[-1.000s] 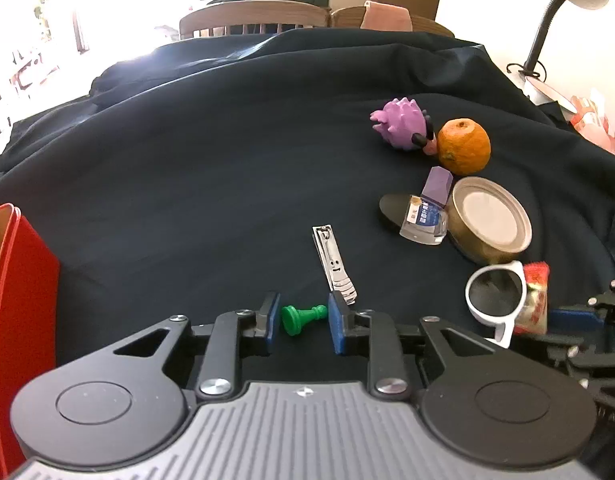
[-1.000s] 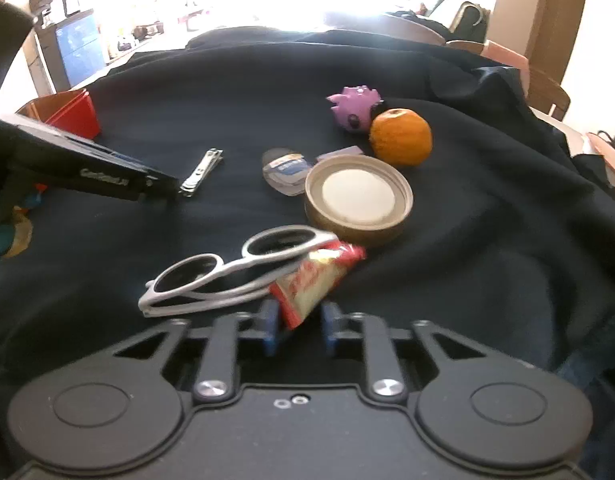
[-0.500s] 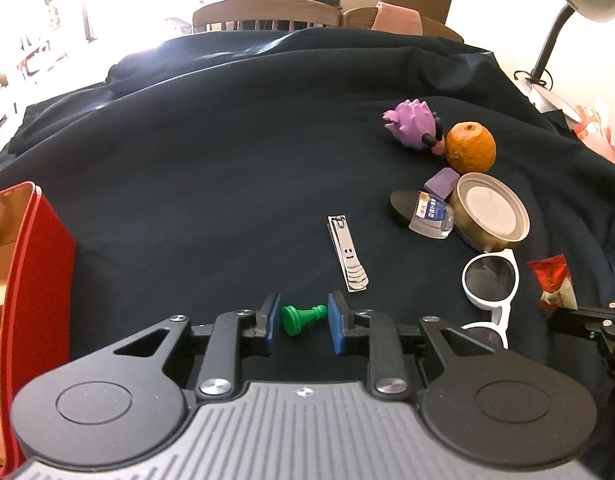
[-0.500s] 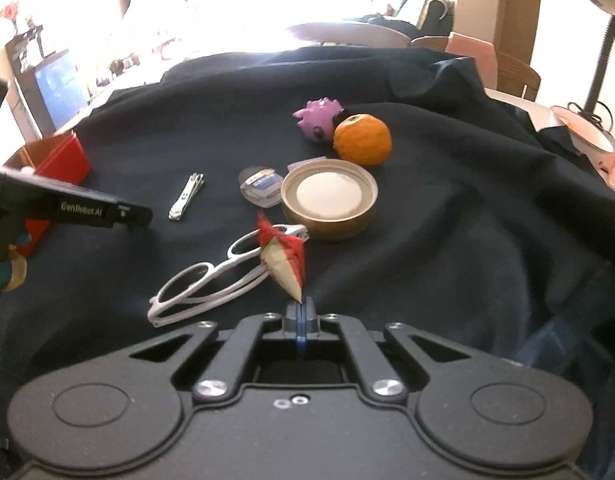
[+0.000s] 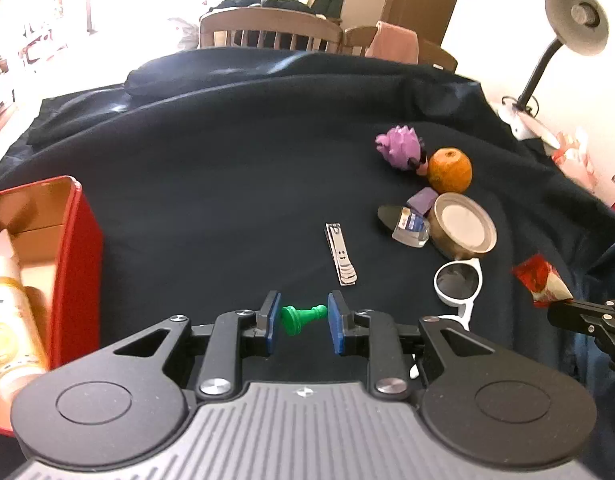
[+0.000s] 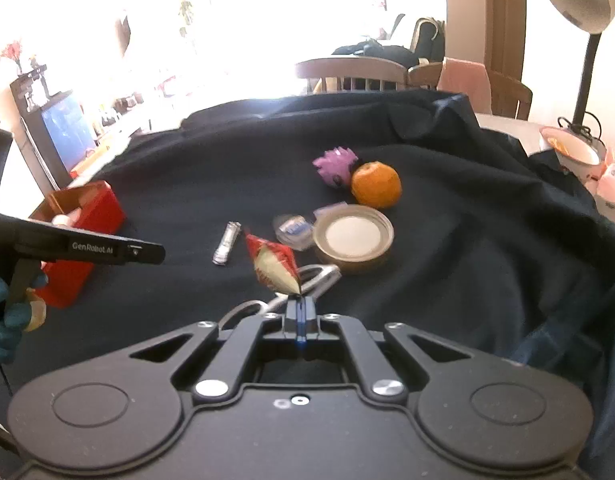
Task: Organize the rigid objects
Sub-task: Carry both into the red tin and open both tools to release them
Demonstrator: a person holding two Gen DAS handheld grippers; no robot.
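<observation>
**Both tools loaded, red box ahead**

Above the dark-draped desk (image 5: 227, 184), I hold a green pawn (image 5: 303, 317) crosswise in the left tool (image 5: 303, 316), jaws narrowly set on its ends. My right tool (image 6: 301, 312) is fully closed, pinching a red snack packet (image 6: 275, 262) by one corner. I judge the pawn belongs in the red box (image 5: 73, 248) at left: carry level, clear the near rim, release low. Open cloth lies between; nail clippers (image 5: 341, 254) and white sunglasses (image 5: 459, 282) sit aside.
</observation>
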